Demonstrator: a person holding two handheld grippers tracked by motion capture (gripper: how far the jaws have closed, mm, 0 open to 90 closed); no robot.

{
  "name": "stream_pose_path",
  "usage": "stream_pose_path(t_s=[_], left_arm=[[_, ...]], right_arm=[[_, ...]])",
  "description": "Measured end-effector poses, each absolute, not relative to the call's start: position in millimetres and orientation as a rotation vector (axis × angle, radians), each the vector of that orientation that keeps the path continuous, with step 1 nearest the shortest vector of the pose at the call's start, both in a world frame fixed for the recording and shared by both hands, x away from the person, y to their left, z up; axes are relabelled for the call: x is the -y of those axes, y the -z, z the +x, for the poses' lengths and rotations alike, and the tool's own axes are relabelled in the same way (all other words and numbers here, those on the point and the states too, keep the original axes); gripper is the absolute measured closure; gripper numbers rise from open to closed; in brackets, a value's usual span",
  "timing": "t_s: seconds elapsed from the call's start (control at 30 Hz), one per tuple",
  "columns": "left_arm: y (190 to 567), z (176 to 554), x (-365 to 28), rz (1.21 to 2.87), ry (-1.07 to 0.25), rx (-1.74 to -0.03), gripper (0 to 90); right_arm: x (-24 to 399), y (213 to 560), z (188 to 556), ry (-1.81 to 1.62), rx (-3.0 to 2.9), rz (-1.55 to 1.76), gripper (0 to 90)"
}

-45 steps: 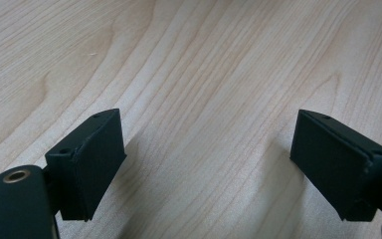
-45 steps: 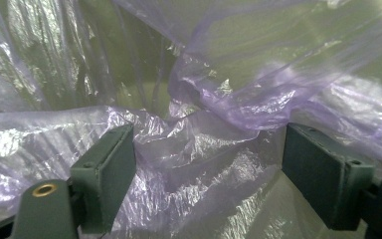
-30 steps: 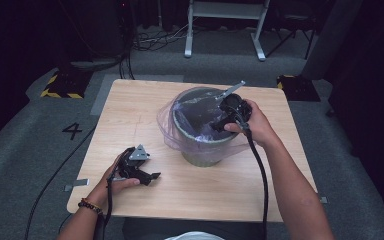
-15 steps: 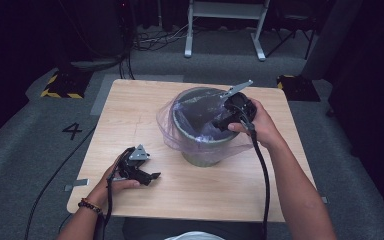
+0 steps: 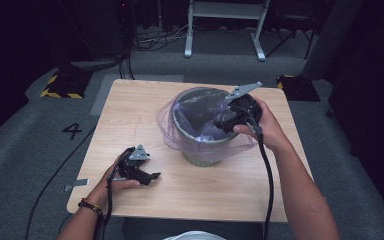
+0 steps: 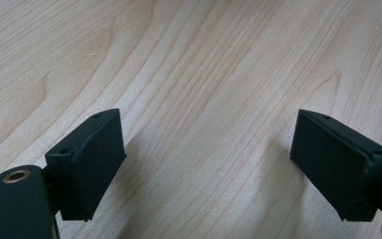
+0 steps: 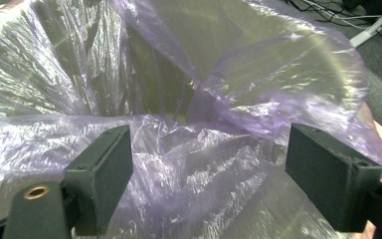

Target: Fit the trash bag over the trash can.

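The right gripper has shifted slightly along the near rim of the bin on the table, jaws apart over the purple liner, releasing it. The left gripper rests open, idle.

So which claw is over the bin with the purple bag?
The right claw, held open over the bin and its purple bag. The left claw lies apart, low over the bare wooden table.

The purple bag covers most of the bin, and the bin's bottom is not visible. The right gripper hides the bin's right rim.
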State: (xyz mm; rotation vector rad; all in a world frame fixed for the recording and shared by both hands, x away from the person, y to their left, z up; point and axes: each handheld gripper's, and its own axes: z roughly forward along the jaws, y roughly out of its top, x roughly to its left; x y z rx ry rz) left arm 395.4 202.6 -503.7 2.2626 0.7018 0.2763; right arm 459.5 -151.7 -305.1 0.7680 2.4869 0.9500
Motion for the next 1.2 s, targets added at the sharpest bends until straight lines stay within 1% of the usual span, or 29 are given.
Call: stream_pose_path(t_s=[0.63, 1.2], left_arm=[[503.7, 395.4, -202.6, 2.262, -0.275, -0.702, 13.4], [503.7, 395.3, -202.5, 2.262, -0.276, -0.702, 13.4]], right_arm=[[178.3, 299.9, 447.4, -0.986, -2.456, 0.756, 18.9], [199.8, 293.7, 426.5, -1.003, -2.422, 0.717, 18.9]])
